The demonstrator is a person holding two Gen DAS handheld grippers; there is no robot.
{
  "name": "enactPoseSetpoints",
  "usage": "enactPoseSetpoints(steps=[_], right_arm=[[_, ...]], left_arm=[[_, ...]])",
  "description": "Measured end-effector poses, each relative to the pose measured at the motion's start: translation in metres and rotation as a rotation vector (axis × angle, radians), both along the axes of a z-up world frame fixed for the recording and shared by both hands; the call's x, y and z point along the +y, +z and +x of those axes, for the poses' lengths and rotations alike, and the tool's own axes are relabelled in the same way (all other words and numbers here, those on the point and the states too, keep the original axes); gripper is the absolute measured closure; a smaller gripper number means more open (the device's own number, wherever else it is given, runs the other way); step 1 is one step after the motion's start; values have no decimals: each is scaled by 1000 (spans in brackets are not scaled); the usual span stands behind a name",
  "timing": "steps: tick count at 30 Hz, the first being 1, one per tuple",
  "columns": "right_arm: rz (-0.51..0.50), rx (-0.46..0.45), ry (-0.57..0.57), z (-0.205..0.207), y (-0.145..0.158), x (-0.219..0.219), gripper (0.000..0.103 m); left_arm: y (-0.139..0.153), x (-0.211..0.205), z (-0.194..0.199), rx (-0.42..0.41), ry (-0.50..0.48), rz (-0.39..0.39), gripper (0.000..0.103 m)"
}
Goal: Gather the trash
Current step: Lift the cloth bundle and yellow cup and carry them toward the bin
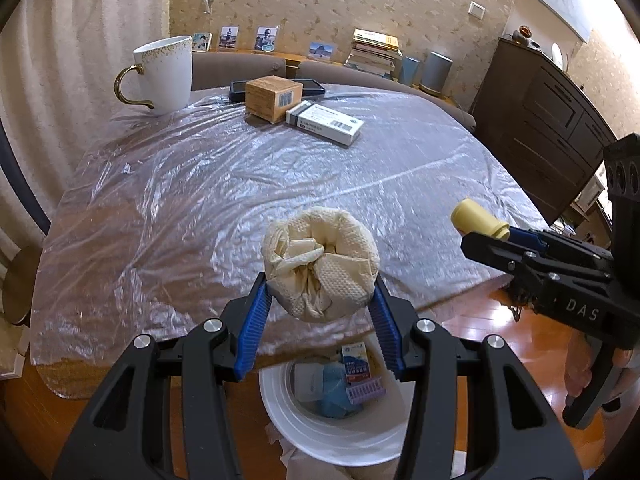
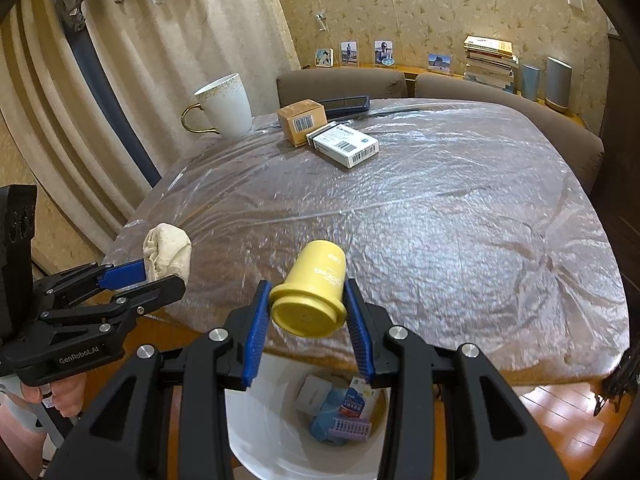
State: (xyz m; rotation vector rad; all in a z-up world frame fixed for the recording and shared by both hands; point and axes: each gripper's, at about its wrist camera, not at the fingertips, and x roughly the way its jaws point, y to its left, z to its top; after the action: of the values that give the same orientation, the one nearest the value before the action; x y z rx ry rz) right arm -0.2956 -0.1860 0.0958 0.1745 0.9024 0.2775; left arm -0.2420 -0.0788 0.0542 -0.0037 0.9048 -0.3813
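Above the white bin (image 2: 256,432), already holding some trash, the left gripper (image 1: 320,292) clamps a tissue ball (image 1: 320,260) and the right gripper (image 2: 306,308) a yellow bottle (image 2: 312,288), both not yet dropped, while two boxes (image 1: 308,108) remain on the table (image 1: 400,184).

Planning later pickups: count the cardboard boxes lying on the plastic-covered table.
2: a brown cardboard box at the far side, a white barcoded box touching it in front. More could hide behind.

Crinkled, glossy clear plastic sheeting (image 1: 224,184) covers the bench. The wadded paper towel (image 1: 320,264) looks embossed and matt, the yellow bottle (image 2: 310,294) smooth matt plastic. The white bin (image 1: 320,432) is glossy plastic, the floor (image 1: 492,344) polished wood.
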Motion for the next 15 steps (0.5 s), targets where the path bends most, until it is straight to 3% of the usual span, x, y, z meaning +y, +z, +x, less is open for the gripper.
enactPoseSetpoints(steps=[15], right_arm=[[-13, 49, 19, -41, -9, -4, 66]], left_arm=[[-9, -4, -36, 37, -54, 25, 53]])
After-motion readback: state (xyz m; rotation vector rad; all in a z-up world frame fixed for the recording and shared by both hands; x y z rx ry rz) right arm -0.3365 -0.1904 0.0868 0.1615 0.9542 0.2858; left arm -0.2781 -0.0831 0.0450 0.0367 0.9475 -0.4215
